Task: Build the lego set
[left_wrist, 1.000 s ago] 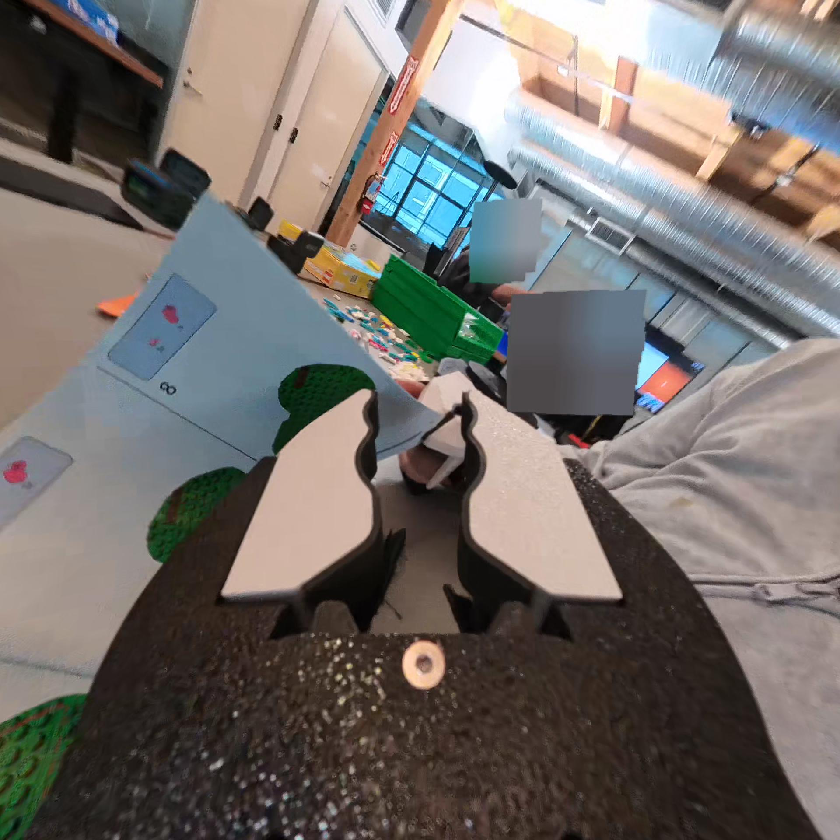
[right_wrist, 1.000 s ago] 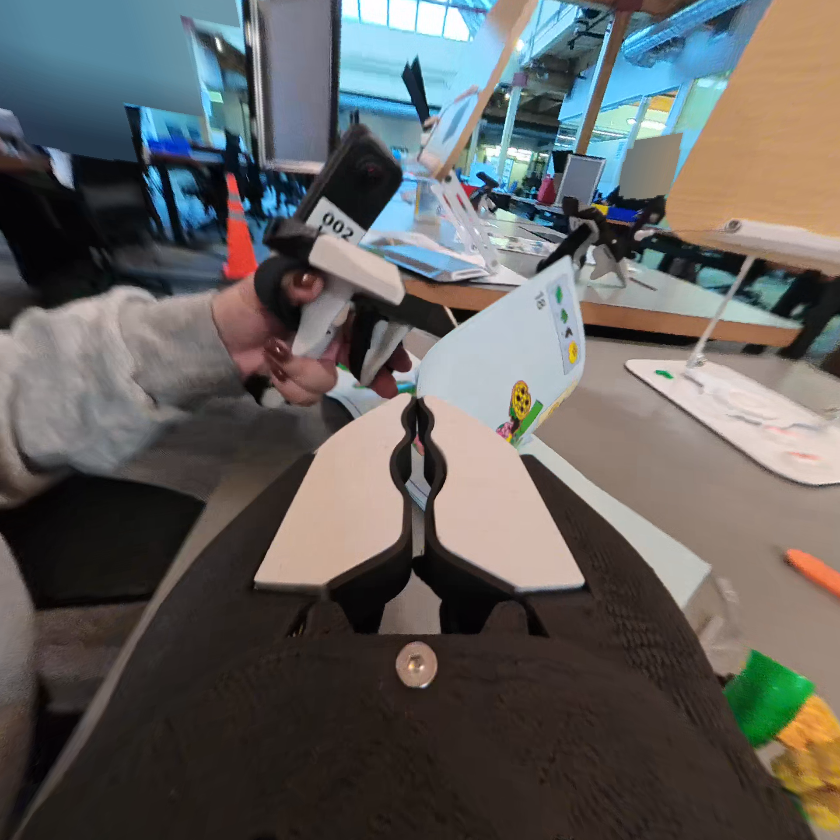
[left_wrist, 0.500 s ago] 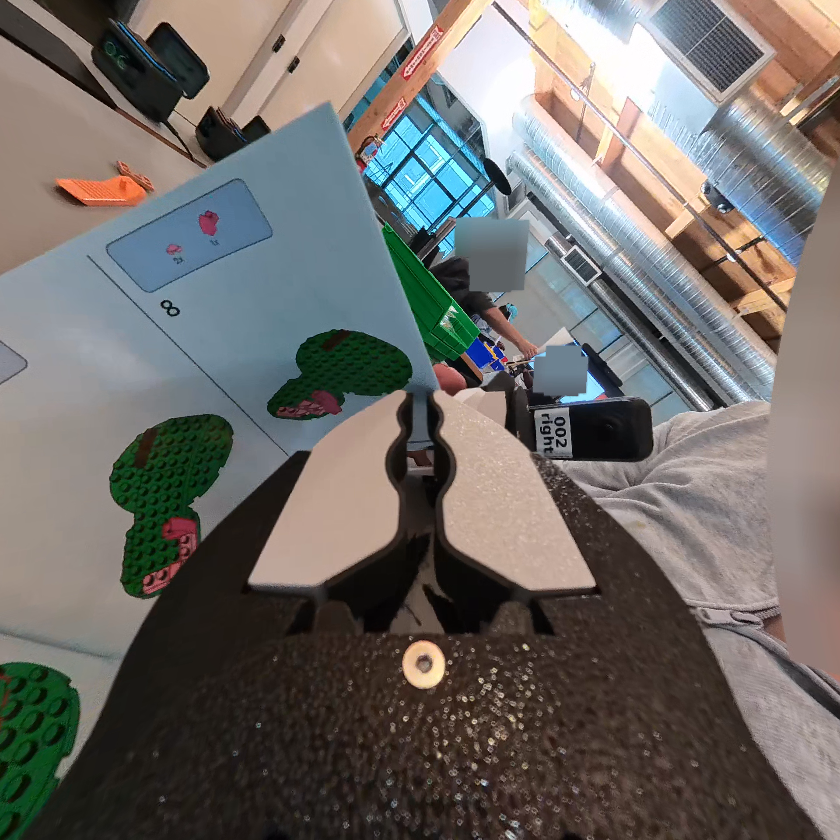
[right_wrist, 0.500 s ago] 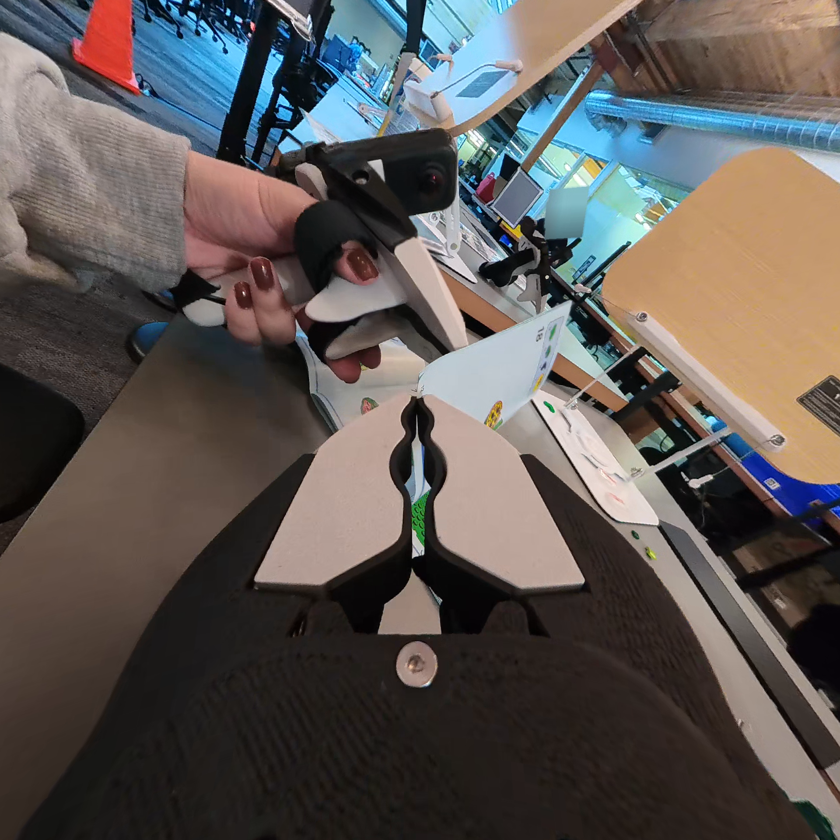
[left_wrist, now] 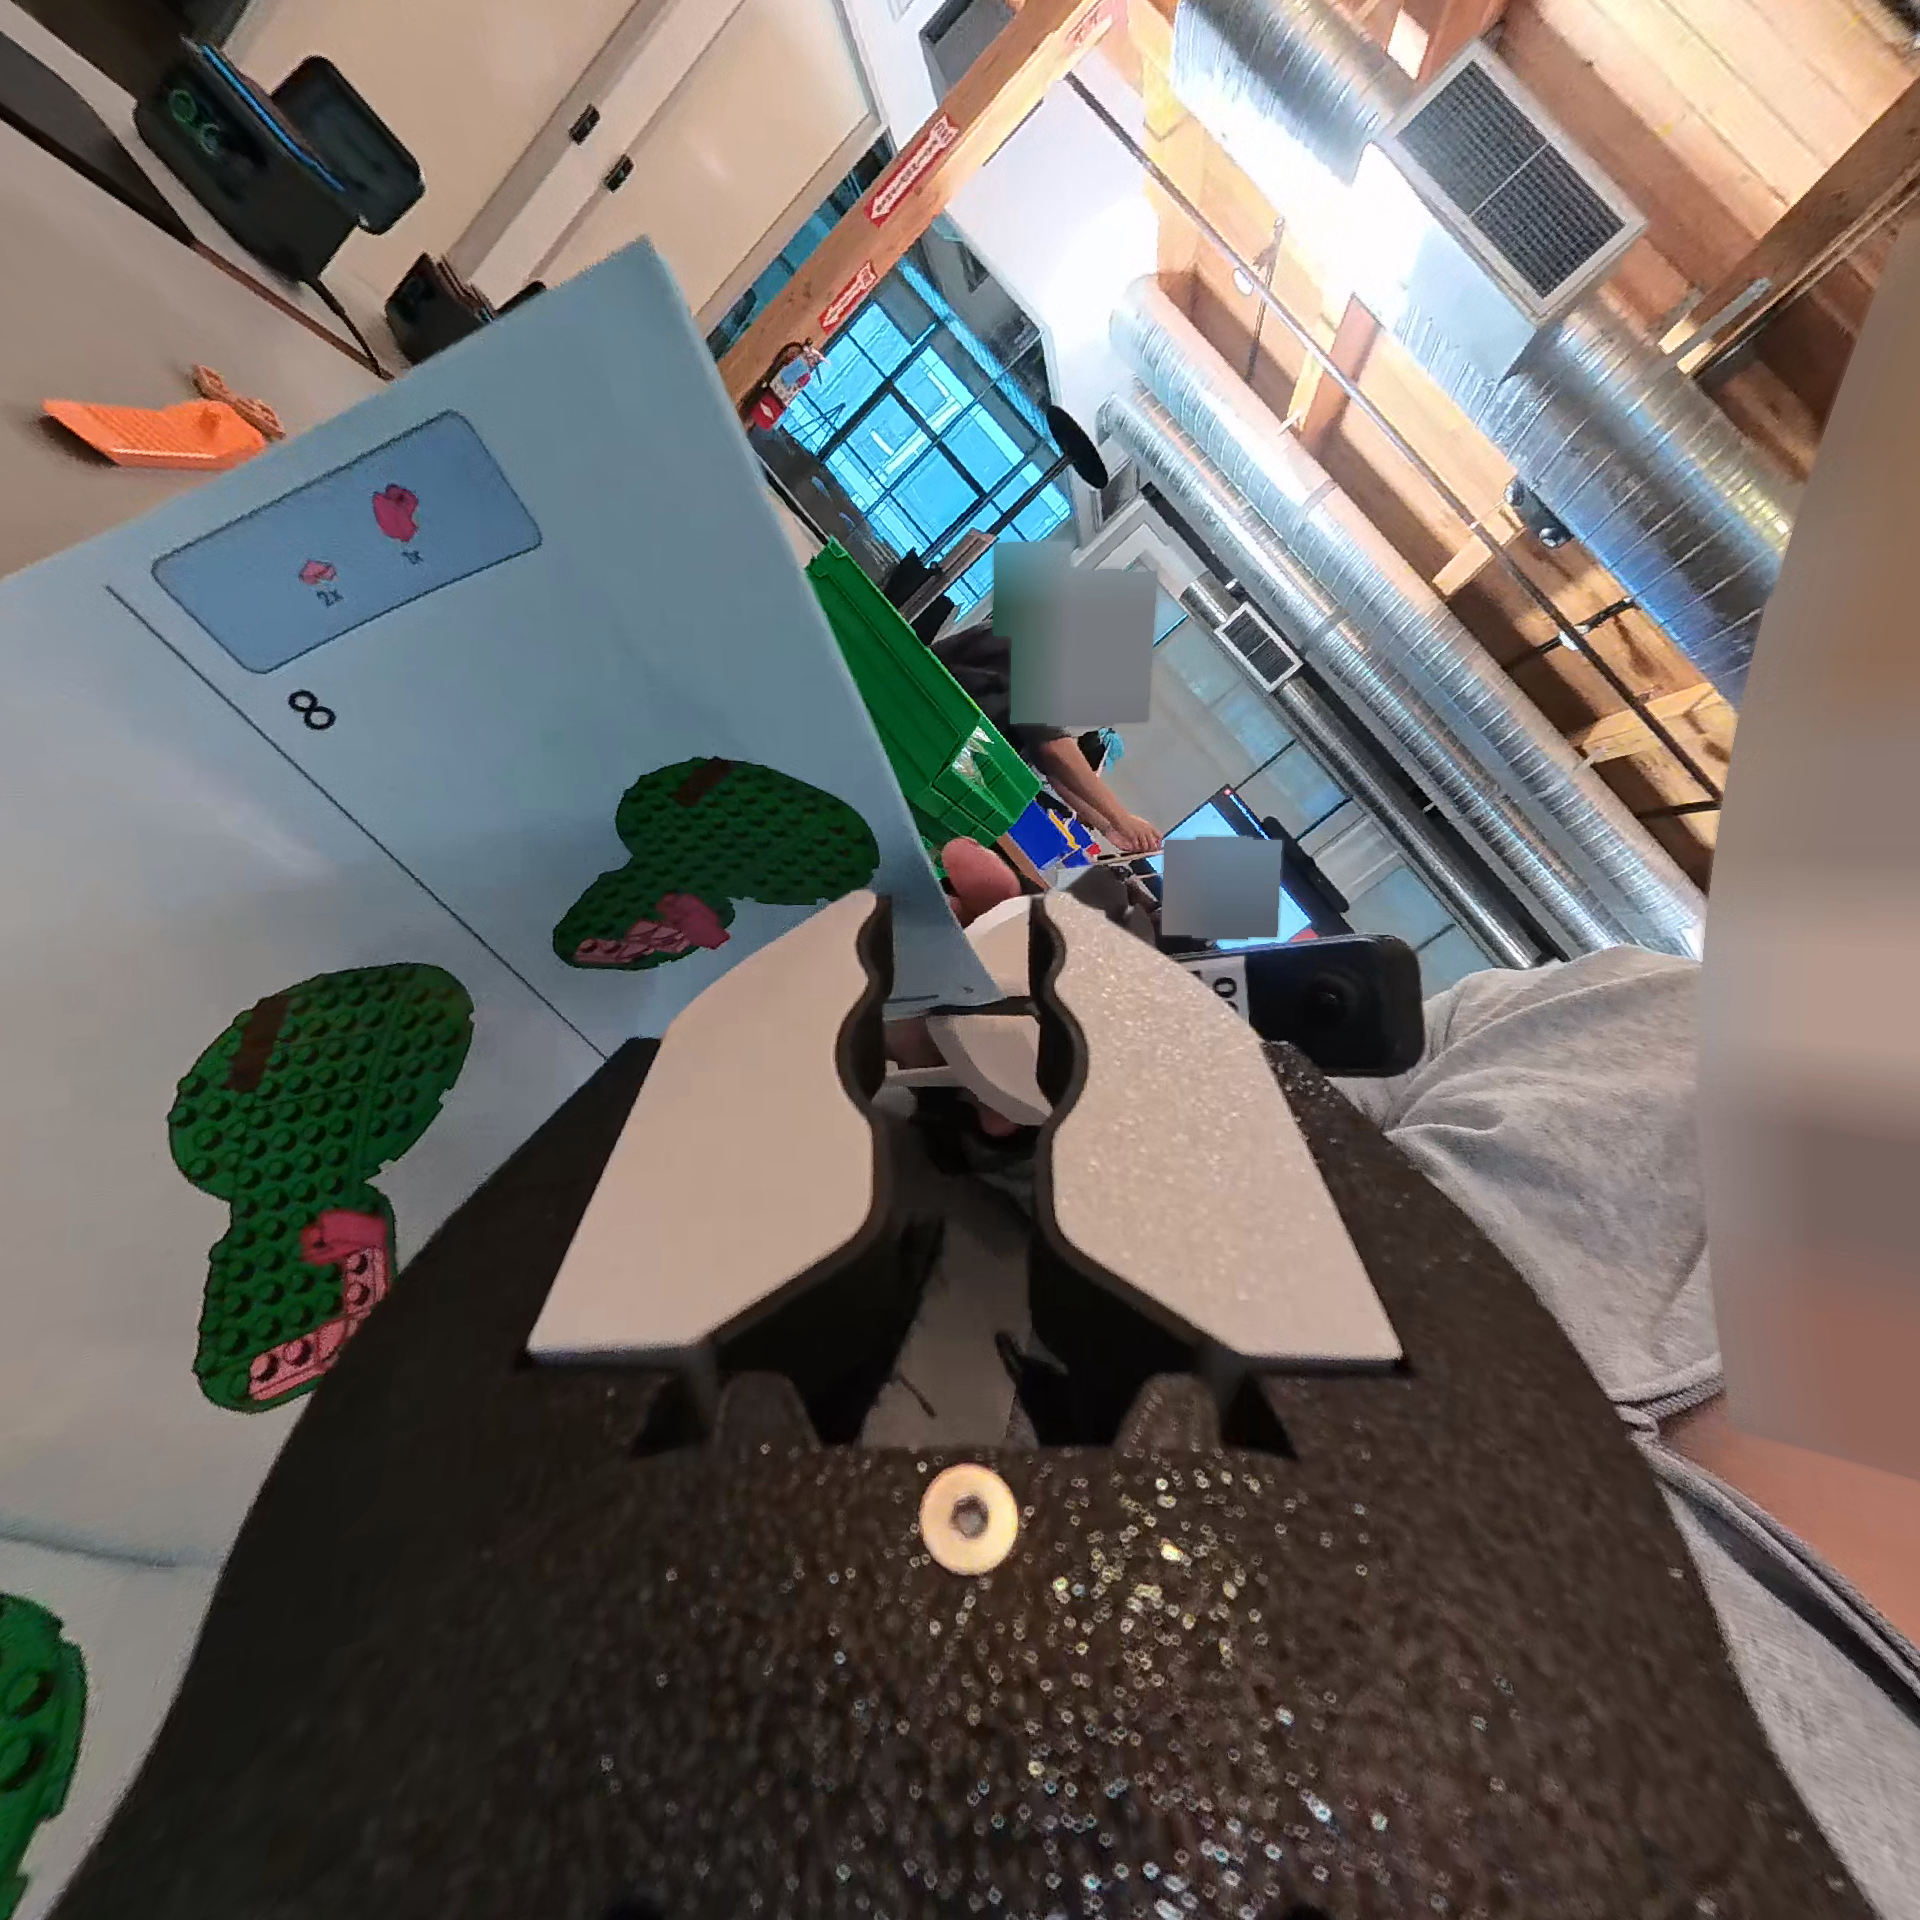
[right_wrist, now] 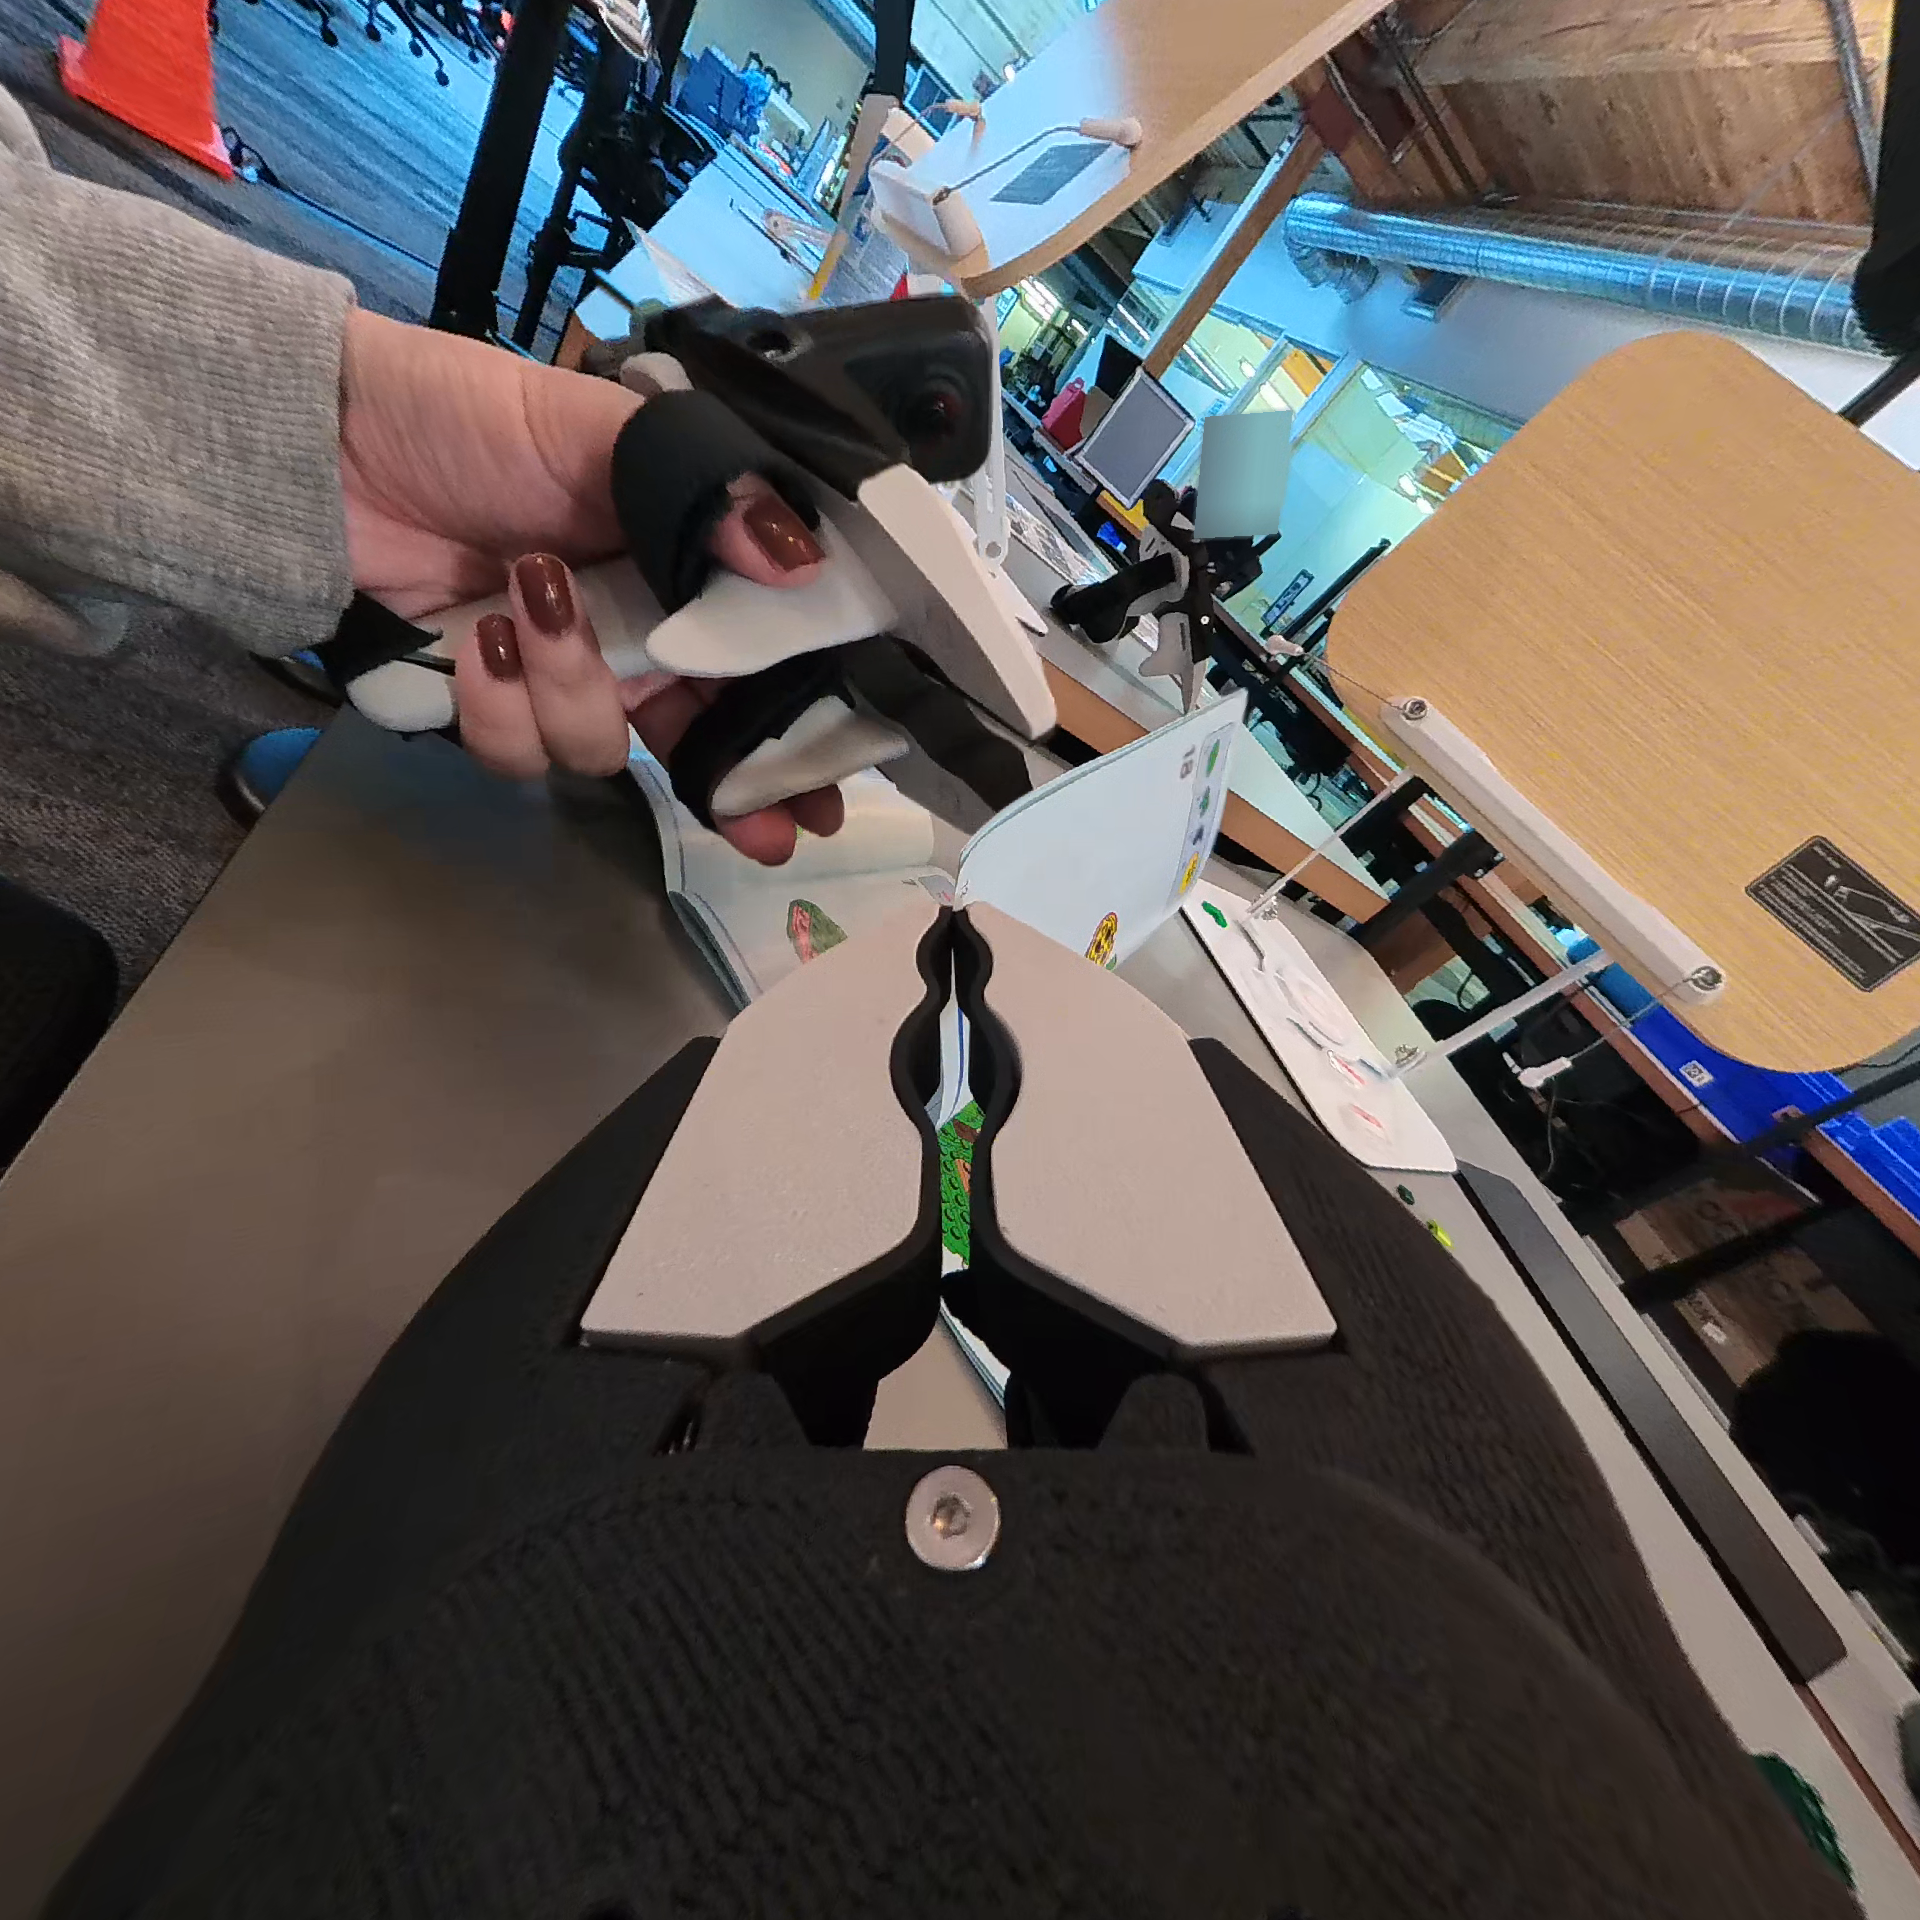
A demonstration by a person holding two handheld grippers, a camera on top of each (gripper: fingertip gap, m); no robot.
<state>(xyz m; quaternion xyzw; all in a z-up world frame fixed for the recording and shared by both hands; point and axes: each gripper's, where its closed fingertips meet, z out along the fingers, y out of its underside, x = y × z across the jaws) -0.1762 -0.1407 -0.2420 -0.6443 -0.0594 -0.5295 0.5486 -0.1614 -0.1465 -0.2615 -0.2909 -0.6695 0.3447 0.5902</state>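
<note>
Workshop clutter fills the background — silver ducts and timber beams overhead, a green bin (left_wrist: pixel 914 686) beyond the booklet's lifted page, an orange cone (right_wrist: pixel 145 83) on the floor behind the person's hand (right_wrist: pixel 488 540). On the grey surface (right_wrist: pixel 312 1039) lies an open brick-building instruction booklet (right_wrist: pixel 790 894), and one pale blue page (left_wrist: pixel 436 665) stands lifted from it. The right gripper (right_wrist: pixel 954 920) has its jaws together on that page's corner, pinching the sheet edge-on so it stays raised clear of the pages below. The left gripper (left_wrist: pixel 956 935), gripped in the person's hand just above the booklet, has its jaws apart; the page's lower corner reaches into the gap beside the left finger, with neither pad pressing it — apparently placed to take the sheet, though that is only a judgement. An orange brick separator (left_wrist: pixel 156 442) rests on the surface beyond the page.
</note>
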